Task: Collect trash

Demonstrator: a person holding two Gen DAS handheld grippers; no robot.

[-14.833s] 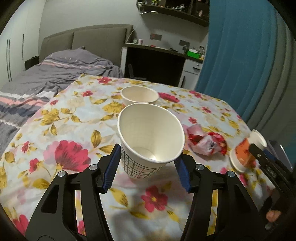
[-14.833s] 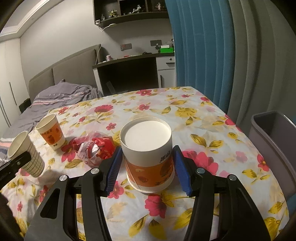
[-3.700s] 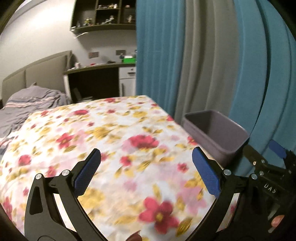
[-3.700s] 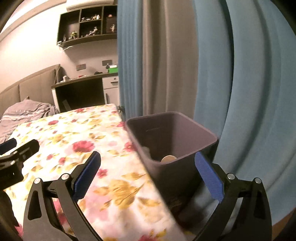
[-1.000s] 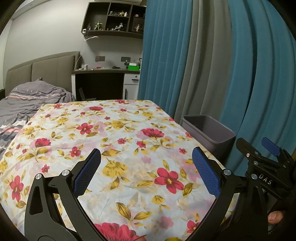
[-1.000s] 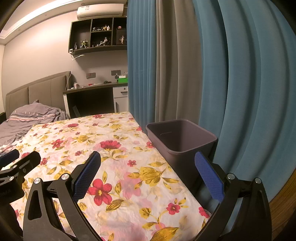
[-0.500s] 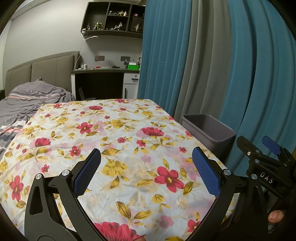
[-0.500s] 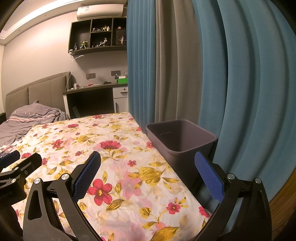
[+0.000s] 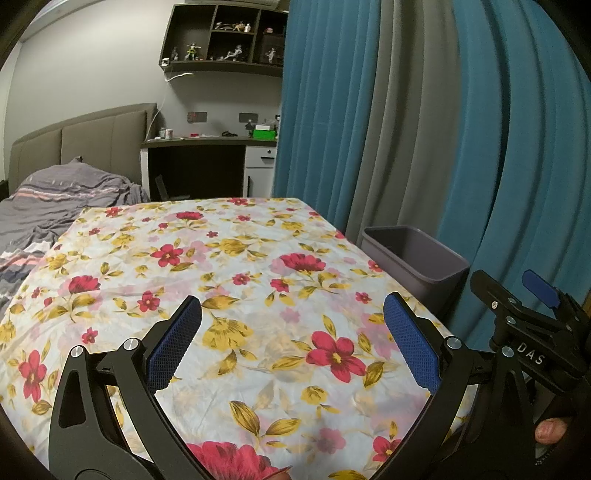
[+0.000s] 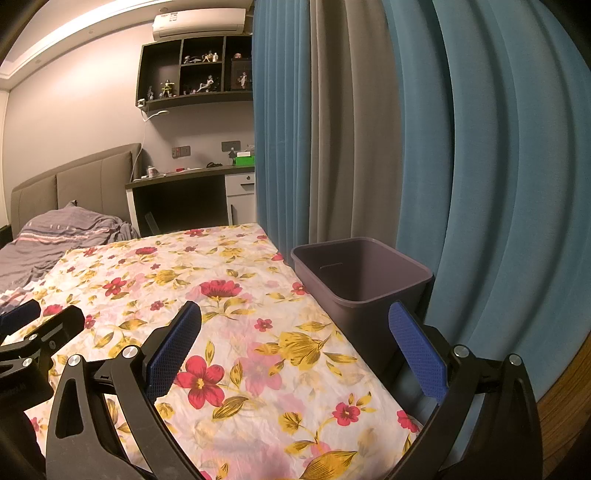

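Grippers held over a floral tablecloth [image 9: 229,258]

The left gripper [image 9: 291,332] and right gripper [image 10: 295,336] are spread wide, empty; the purple-grey bin [image 10: 373,295] (square, open-topped) stands just beside the tablecloth's curtain-side edge.

I am in a bedroom of a home. To my left lies a bed [image 9: 55,199] with a rumpled grey striped cover and a padded headboard [image 9: 81,140] against the wall. Beyond it stands a dark desk [image 9: 199,162] with white drawers and small clutter on top. Above hangs a wall shelf [image 10: 195,77] full of little figurines, with an air conditioner [image 10: 199,20] mounted over it. Long teal and grey curtains [image 10: 406,147] fill the right side. A flowered cloth [image 9: 221,295] covers the bench before me.
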